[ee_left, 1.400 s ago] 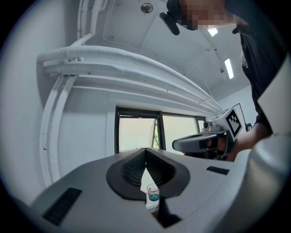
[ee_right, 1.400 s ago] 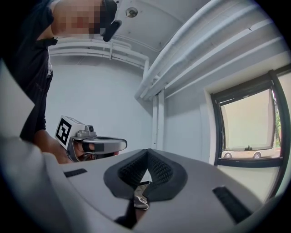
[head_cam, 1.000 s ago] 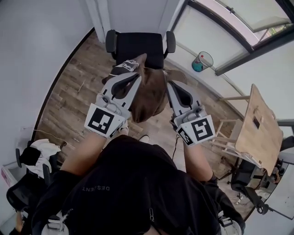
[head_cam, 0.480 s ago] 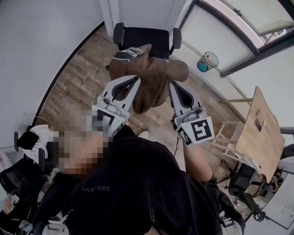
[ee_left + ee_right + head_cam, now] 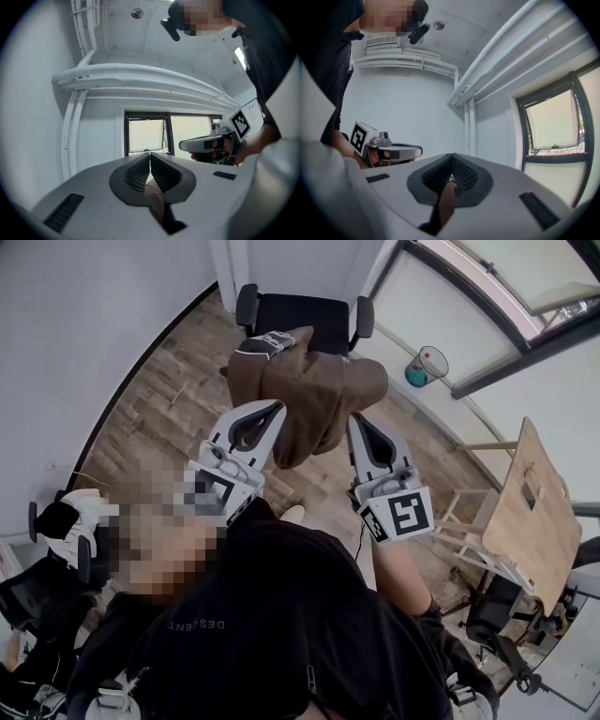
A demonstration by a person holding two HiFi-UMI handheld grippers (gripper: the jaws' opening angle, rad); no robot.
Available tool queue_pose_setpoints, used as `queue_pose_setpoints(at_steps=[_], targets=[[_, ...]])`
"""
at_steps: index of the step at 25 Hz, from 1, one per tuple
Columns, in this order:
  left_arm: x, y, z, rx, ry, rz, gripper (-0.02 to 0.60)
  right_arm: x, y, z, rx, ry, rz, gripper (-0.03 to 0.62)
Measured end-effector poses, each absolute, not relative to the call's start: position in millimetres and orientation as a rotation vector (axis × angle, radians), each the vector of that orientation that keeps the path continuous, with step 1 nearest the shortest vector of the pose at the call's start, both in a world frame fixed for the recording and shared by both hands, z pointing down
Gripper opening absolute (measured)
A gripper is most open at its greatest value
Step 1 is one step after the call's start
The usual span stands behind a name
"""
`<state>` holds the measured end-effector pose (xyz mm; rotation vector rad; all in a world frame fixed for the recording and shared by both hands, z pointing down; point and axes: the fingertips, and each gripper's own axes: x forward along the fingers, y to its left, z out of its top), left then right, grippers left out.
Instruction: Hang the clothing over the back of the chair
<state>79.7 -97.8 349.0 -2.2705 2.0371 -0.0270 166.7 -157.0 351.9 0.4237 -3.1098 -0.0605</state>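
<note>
A brown garment (image 5: 314, 390) with a black-and-white cuff hangs spread between my two grippers. Its far edge overlaps the near side of the black office chair (image 5: 305, 313) in the head view. My left gripper (image 5: 278, 406) is shut on the garment's left part, and brown cloth (image 5: 155, 199) shows behind its closed jaws. At the garment's right part my right gripper (image 5: 353, 417) is also shut, with cloth (image 5: 446, 199) pinched in it. Both point level toward the chair. Each gripper view shows the other gripper alongside, the right one (image 5: 211, 143) and the left one (image 5: 391, 151).
A teal bin (image 5: 419, 367) stands by the window wall at the right. A wooden table (image 5: 525, 512) is at the far right. Another chair piled with white clothing (image 5: 70, 531) is at the left. A white wall lies behind the black chair.
Both grippers have carried the garment forward toward the black chair. It hung short of the chair before and now overlaps the chair's near side.
</note>
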Motion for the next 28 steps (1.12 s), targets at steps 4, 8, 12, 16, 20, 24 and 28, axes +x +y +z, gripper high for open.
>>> queue_pose_setpoints(at_steps=[4, 8, 12, 16, 20, 24, 28], targets=[[85, -96, 351, -2.289, 2.025, -0.031, 0.02, 168, -154, 356, 0.414, -3.101, -0.052, 0.006], [87, -95, 351, -2.299, 2.016, -0.042, 0.02, 169, -152, 356, 0.409, -3.099, -0.05, 0.006], [89, -95, 354, -2.311, 2.018, -0.05, 0.02, 170, -151, 360, 0.404, -3.092, -0.044, 0.006], [90, -95, 356, -2.312, 2.027, -0.061, 0.02, 171, -152, 362, 0.401, -3.087, -0.038, 0.006], [89, -94, 357, -2.302, 2.036, -0.086, 0.02, 170, -154, 362, 0.399, -3.085, -0.035, 0.008], [86, -93, 358, -2.283, 2.051, -0.083, 0.02, 167, -154, 363, 0.394, -3.085, -0.035, 0.006], [83, -93, 359, -2.274, 2.058, -0.081, 0.02, 166, -154, 365, 0.392, -3.082, -0.032, 0.008]])
